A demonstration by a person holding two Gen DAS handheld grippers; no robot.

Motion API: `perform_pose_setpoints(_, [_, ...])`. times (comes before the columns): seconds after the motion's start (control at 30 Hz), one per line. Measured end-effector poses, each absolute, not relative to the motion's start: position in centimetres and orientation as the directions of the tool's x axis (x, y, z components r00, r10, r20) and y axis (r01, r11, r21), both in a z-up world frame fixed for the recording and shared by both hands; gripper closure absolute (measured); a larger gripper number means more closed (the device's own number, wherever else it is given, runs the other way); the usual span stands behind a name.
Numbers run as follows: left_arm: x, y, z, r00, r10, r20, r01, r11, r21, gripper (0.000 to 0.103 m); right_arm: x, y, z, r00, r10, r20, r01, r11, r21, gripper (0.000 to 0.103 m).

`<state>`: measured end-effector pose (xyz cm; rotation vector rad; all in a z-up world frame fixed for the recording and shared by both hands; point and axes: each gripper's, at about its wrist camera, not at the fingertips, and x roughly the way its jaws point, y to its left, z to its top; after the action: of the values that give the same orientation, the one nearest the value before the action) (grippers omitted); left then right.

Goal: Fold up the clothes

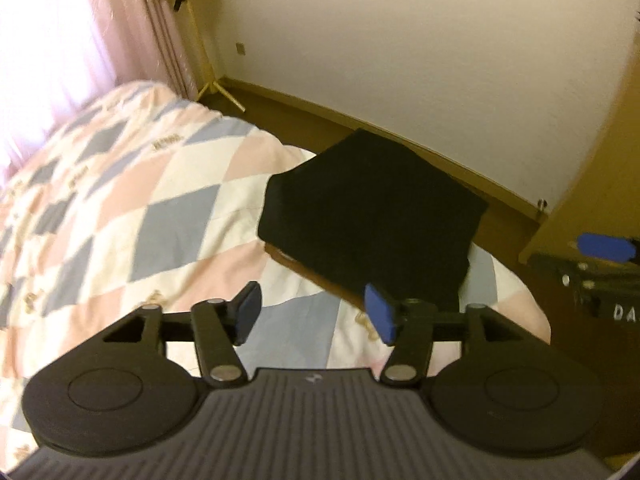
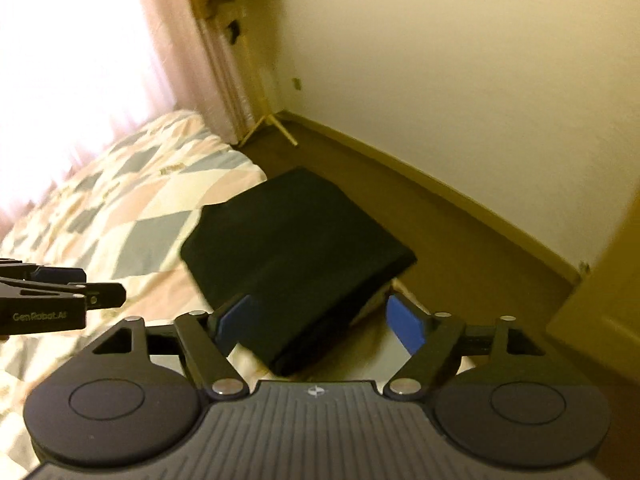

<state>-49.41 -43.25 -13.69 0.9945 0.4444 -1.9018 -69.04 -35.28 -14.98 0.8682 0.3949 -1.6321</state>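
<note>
A black garment [image 1: 368, 216], folded into a flat rectangle, lies on the near right corner of the bed; it also fills the middle of the right wrist view [image 2: 296, 256]. A brown piece [image 1: 316, 276] peeks out under its near edge. My left gripper [image 1: 316, 316] is open, held just short of the garment's near edge with nothing between its blue pads. My right gripper [image 2: 320, 324] is open too, raised over the garment's near corner. The right gripper [image 1: 600, 264] shows at the right edge of the left wrist view, the left gripper [image 2: 60, 296] at the left edge of the right wrist view.
The bed carries a quilt [image 1: 132, 208] with pink, blue and cream diamonds. Beyond the bed runs a brown floor [image 2: 440, 240] up to a pale wall. A thin wooden stand [image 1: 212, 80] leans by the pink curtain [image 1: 120, 20]. A wooden cabinet [image 2: 600, 312] stands at the right.
</note>
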Motion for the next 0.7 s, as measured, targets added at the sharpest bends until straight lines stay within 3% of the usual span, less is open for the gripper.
perform_pose_setpoints(0.23, [-46.3, -39.1, -10.7, -0.284, -0.531, -0.798, 0.825, -0.559, 0.079, 0.035, -64.2, -29.4, -11.4, -0.097, -0.670, -0.736, 0.928, -0.328, 0.176, 0.008])
perform_pose_setpoints(0.3, [-45.4, -37.8, -10.1, -0.295, -0.524, -0.799, 0.818, -0.571, 0.073, 0.024, -63.1, -28.5, -10.6, -0.117, -0.669, -0.734, 0.925, -0.343, 0.166, 0.002])
perform_pose_setpoints(0.43, [-43.9, -35.9, -8.9, -0.330, -0.508, -0.796, 0.804, -0.593, 0.045, 0.018, -61.6, -27.0, -8.7, -0.151, -0.673, -0.724, 0.910, -0.381, 0.164, 0.002])
perform_pose_setpoints(0.6, [-42.6, -35.1, -7.9, -0.350, -0.533, -0.770, 0.793, -0.606, 0.060, 0.002, -60.2, -27.0, -7.3, -0.201, -0.637, -0.744, 0.886, -0.443, 0.139, 0.002])
perform_pose_setpoints(0.7, [-41.8, -35.1, -7.0, -0.353, -0.557, -0.752, 0.798, -0.598, 0.069, 0.001, -59.6, -27.4, -7.0, -0.241, -0.617, -0.749, 0.868, -0.483, 0.118, 0.002])
